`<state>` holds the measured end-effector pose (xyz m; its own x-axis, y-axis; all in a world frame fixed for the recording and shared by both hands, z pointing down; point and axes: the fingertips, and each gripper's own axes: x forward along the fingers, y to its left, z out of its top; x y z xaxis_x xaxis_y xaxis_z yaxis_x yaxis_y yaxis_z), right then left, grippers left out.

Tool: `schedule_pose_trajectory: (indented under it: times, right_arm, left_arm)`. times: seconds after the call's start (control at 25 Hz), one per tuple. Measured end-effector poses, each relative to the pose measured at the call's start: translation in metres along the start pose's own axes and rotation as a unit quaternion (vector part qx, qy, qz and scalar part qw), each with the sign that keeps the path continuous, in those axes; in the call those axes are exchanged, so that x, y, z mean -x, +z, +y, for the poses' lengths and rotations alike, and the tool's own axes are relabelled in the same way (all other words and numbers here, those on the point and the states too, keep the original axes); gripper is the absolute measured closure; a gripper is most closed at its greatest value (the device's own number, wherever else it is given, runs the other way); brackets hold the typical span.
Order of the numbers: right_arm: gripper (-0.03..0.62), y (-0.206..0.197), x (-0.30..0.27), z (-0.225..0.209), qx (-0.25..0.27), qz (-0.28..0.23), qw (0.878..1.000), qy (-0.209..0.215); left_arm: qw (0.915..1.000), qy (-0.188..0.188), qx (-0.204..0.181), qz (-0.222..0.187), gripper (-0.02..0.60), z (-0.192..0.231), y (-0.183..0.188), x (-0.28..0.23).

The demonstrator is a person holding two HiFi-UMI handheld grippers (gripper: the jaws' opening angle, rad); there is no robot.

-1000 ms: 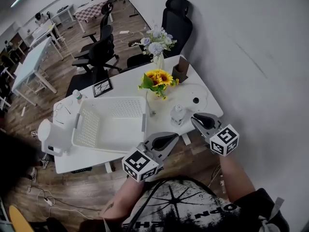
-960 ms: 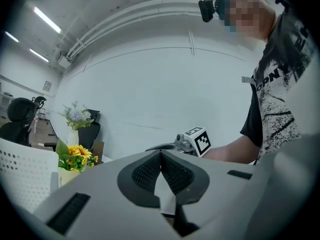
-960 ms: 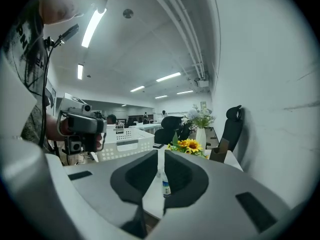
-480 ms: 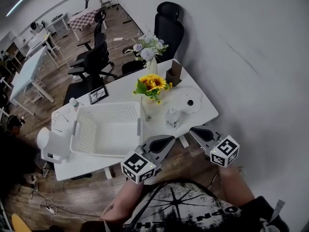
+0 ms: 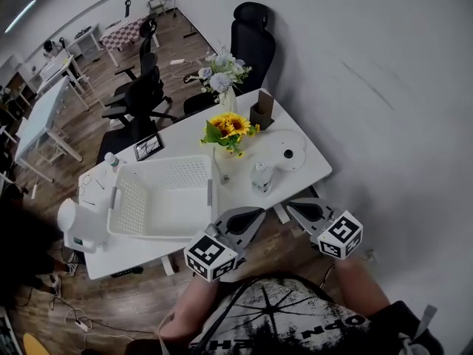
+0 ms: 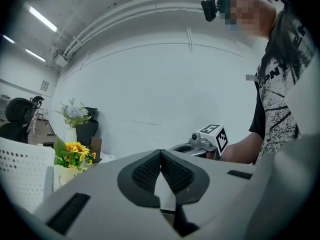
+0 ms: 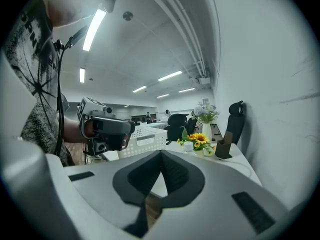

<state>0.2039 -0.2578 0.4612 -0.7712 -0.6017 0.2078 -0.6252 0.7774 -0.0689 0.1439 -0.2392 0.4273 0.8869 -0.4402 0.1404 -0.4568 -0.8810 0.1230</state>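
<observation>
Two tools, both shut tight with nothing between them: your left tool and right tool hang side by side off the near edge of the white bench, over the floor. Just ahead of them stands the small clear bottle. The sunflowers are beyond it, and the white basket is ahead and to the left of your left tool.

The risk, I'd judge, is a nudge: push forward with closed tips and you could topple that bottle (light and narrow-footed, by the look of it) or clip the basket's rim. The tools sit near each other too, so an inward swing could knock them together.

Hard to read are the bottle's contents, the sunflowers' vase behind its leaves, and the bench edge beneath your tools.
</observation>
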Motion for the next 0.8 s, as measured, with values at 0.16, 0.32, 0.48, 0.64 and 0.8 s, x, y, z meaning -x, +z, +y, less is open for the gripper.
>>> schedule_pose_trajectory:
  times: [0.16, 0.32, 0.48, 0.64, 0.8]
  right_arm:
    - [0.572, -0.0033, 0.0022, -0.0008, 0.002, 0.006, 1.0, -0.004]
    - [0.572, -0.0086, 0.0034, -0.0021, 0.006, 0.013, 1.0, -0.008]
    - [0.572, -0.0086, 0.005, -0.0012, 0.002, 0.011, 1.0, -0.007]
    - [0.572, -0.0056, 0.0058, 0.0022, 0.002, 0.005, 1.0, -0.003]
    - [0.572, -0.0007, 0.0051, 0.004, 0.005, -0.001, 1.0, 0.003]
  left_arm:
    - [1.0, -0.001, 0.002, 0.001, 0.571, -0.0016, -0.0012, -0.0013]
    - [1.0, -0.002, 0.004, 0.002, 0.571, -0.0018, -0.0017, -0.0023]
    - [1.0, 0.0, 0.005, 0.003, 0.571, -0.0015, -0.0023, -0.0016]
    - [1.0, 0.003, 0.005, 0.003, 0.571, -0.0015, -0.0037, -0.0005]
    - [1.0, 0.006, 0.004, 0.001, 0.571, -0.0006, -0.0021, -0.0013]
